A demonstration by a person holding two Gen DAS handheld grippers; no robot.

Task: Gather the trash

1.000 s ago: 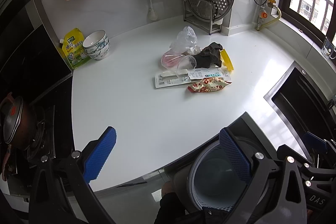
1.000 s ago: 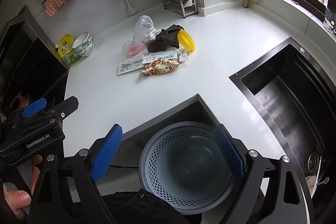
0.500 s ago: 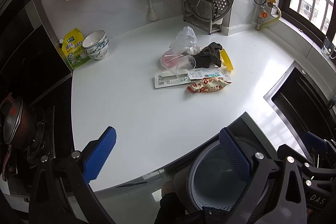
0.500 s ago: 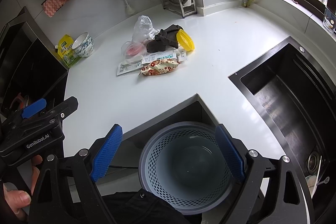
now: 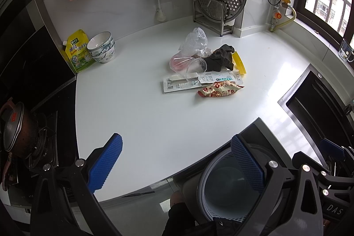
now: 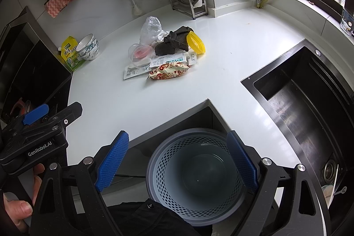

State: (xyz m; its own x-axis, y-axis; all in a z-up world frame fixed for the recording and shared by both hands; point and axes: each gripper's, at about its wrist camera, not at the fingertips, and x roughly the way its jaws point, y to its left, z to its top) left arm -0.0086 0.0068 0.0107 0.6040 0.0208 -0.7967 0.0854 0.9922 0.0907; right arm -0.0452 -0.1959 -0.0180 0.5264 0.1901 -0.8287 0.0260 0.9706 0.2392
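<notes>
Both tools, left (image 5: 174, 165) and right (image 6: 177, 160), wide open and empty; bin (image 6: 197, 171) base partly hidden by dark clothing.

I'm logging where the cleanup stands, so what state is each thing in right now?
Left tongs: open, holding nothing.
Right tongs: open, holding nothing.
Bin: upright, empty, below the counter edge.
Snack wrapper: lying flat on the counter.
Clear cup: tipped on its side.
Plastic bag: crumpled, standing up.
Yellow lid: tilted on edge against the dark rag.
Bowls: stacked, upright.

Glossy white counter (image 5: 154, 125), perforated plastic bin (image 6: 177, 169), crinkled clear plastic bag (image 5: 194, 41).
</notes>
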